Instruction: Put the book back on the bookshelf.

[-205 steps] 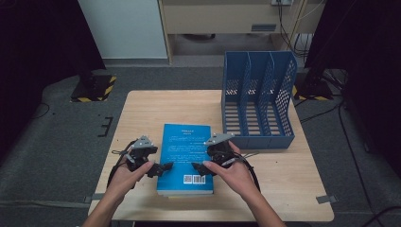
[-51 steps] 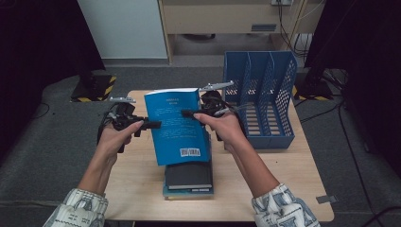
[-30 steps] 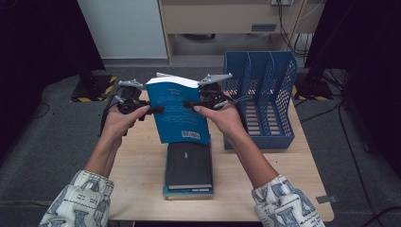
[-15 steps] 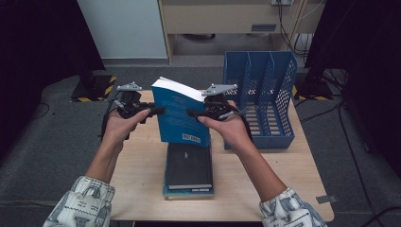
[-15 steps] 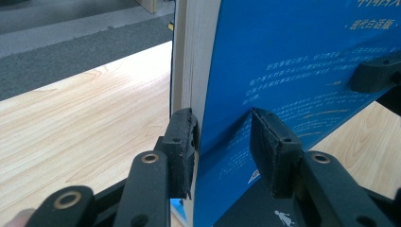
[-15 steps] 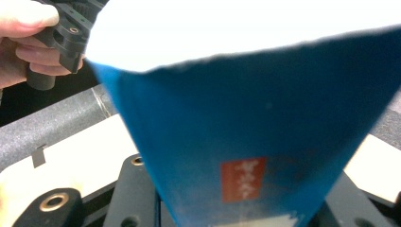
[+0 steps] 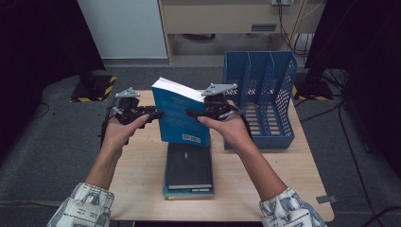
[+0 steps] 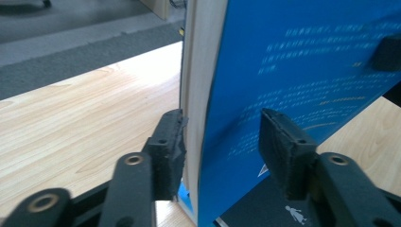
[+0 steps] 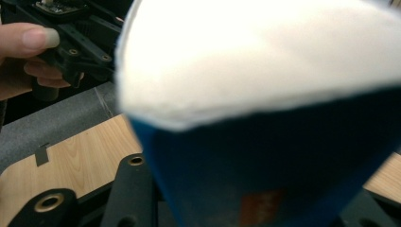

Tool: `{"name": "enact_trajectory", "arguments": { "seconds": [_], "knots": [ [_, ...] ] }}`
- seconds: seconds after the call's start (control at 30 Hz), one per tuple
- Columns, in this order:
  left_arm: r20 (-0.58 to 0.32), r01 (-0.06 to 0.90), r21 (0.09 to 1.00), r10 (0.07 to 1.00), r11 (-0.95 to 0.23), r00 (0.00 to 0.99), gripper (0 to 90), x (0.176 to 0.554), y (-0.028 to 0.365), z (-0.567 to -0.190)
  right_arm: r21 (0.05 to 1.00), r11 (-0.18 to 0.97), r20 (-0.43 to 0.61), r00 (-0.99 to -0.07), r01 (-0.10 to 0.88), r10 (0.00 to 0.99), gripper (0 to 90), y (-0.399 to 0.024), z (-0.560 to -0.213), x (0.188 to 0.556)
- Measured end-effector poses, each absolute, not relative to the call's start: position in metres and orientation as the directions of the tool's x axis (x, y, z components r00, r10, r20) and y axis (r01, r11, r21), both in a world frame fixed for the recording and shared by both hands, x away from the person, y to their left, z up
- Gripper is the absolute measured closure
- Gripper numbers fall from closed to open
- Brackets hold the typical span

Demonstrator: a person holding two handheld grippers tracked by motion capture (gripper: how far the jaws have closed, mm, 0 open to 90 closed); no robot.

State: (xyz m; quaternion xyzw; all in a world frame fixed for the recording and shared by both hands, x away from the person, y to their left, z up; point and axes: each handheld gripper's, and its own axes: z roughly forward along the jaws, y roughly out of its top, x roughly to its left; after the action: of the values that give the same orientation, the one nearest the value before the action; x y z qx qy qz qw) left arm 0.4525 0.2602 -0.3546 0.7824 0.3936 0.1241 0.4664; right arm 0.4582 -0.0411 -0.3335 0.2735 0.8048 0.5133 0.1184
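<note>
book (image 7: pixel 178 115) above book stack (image 7: pixel 188 168), file rack (image 7: pixel 261 98) right, on table (image 7: pixel 138 176)

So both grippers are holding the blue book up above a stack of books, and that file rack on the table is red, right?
Not quite: the file rack is blue, not red, as the high view shows. The rest holds: the left gripper and the right gripper hold the blue book up above the stack of books on the table.

Blue book (image 7: pixel 178 116), white pages; black book (image 7: pixel 189 165); blue file rack (image 7: pixel 269 94); patterned sleeves (image 7: pixel 85 204).
</note>
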Motion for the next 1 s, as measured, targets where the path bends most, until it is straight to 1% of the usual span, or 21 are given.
{"name": "enact_trajectory", "arguments": {
  "seconds": [0.07, 0.13, 0.33, 0.43, 0.6, 0.63, 0.7, 0.77, 0.9, 1.0],
  "knots": [
    [-0.165, 0.496, 0.831, 0.740, -0.252, 0.652, 44.0, 0.449, 0.262, -0.357, 0.890, 0.324, 0.090, -0.821, 0.320, 0.563, 55.5, -0.041, -0.333, 0.458],
    [-0.179, 0.505, 0.835, 0.759, -0.219, 0.626, 36.9, 0.438, 0.270, -0.369, 0.888, 0.326, 0.097, -0.824, 0.325, 0.559, 55.7, -0.041, -0.333, 0.457],
    [-0.150, 0.501, 0.838, 0.792, -0.216, 0.592, 28.7, 0.417, 0.281, -0.396, 0.889, 0.327, 0.094, -0.827, 0.320, 0.555, 55.8, -0.042, -0.333, 0.458],
    [-0.146, 0.509, 0.832, 0.798, -0.220, 0.585, 25.5, 0.412, 0.283, -0.405, 0.888, 0.326, 0.099, -0.826, 0.325, 0.554, 55.3, -0.042, -0.333, 0.457],
    [-0.143, 0.529, 0.824, 0.827, -0.205, 0.543, 19.2, 0.396, 0.291, -0.430, 0.887, 0.326, 0.101, -0.826, 0.327, 0.554, 52.9, -0.041, -0.332, 0.457],
    [-0.129, 0.530, 0.822, 0.839, -0.208, 0.529, 18.5, 0.392, 0.294, -0.435, 0.887, 0.327, 0.099, -0.827, 0.326, 0.554, 52.6, -0.041, -0.332, 0.456],
    [-0.118, 0.526, 0.831, 0.869, -0.178, 0.480, 15.9, 0.385, 0.301, -0.446, 0.888, 0.324, 0.102, -0.828, 0.326, 0.552, 51.7, -0.042, -0.331, 0.456],
    [-0.123, 0.540, 0.827, 0.886, -0.158, 0.447, 15.2, 0.382, 0.310, -0.458, 0.890, 0.321, 0.101, -0.828, 0.323, 0.551, 49.9, -0.042, -0.331, 0.456],
    [-0.086, 0.576, 0.793, 0.899, -0.199, 0.429, 13.0, 0.378, 0.317, -0.474, 0.894, 0.315, 0.098, -0.826, 0.318, 0.556, 45.6, -0.040, -0.330, 0.454],
    [-0.109, 0.599, 0.777, 0.896, -0.194, 0.431, 12.3, 0.378, 0.316, -0.482, 0.896, 0.315, 0.090, -0.825, 0.312, 0.558, 46.6, -0.040, -0.329, 0.454]
  ]
}}
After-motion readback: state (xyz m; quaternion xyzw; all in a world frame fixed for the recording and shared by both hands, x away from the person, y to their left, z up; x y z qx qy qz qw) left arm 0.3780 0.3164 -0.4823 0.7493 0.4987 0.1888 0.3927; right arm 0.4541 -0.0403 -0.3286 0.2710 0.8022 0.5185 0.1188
